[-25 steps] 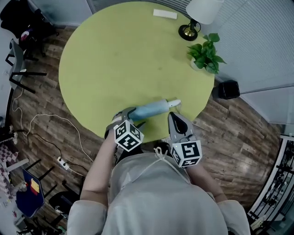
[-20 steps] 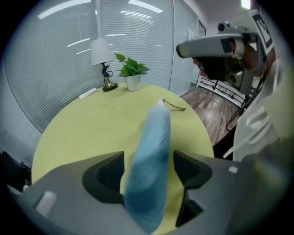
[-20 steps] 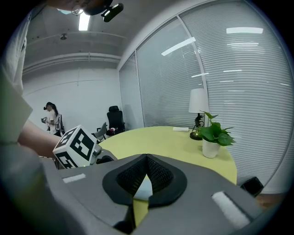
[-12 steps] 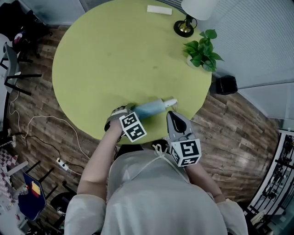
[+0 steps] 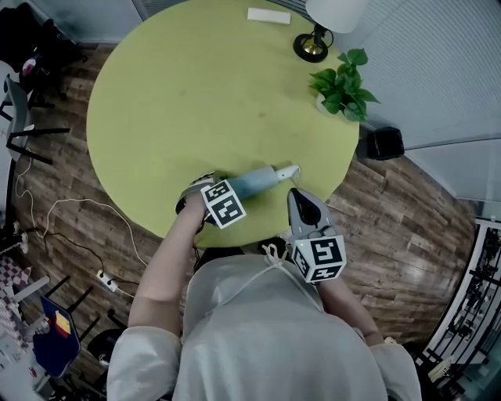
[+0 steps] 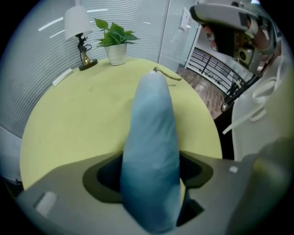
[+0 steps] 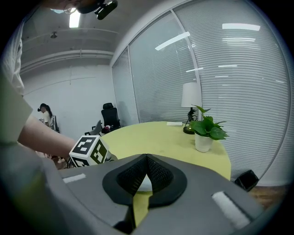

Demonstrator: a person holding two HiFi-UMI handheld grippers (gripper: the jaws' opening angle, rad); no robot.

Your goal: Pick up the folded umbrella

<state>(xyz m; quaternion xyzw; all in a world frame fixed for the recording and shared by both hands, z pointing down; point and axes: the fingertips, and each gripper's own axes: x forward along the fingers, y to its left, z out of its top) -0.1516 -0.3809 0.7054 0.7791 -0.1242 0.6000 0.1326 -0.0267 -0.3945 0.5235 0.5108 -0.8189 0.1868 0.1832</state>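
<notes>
A folded light-blue umbrella (image 5: 254, 182) with a white handle tip lies near the front edge of the round yellow-green table (image 5: 196, 94). My left gripper (image 5: 205, 190) points steeply down over the umbrella's thick end. In the left gripper view the umbrella (image 6: 151, 151) runs between the jaws of my left gripper (image 6: 149, 183). Those jaws are opening, and dark gaps show on both sides of the fabric. My right gripper (image 5: 296, 197) hangs just off the table's edge, close to the handle tip. Seen in the right gripper view, my right gripper (image 7: 146, 158) is shut and holds nothing.
At the table's far side stand a lamp (image 5: 317, 31), a potted plant (image 5: 340, 82) and a flat white item (image 5: 268, 15). A black bin (image 5: 387, 143) sits on the wood floor to the right. Chairs and cables lie at the left.
My left gripper has dropped and tilted more steeply down over the umbrella's thick end. The right gripper has barely shifted. The umbrella lies where it was.
</notes>
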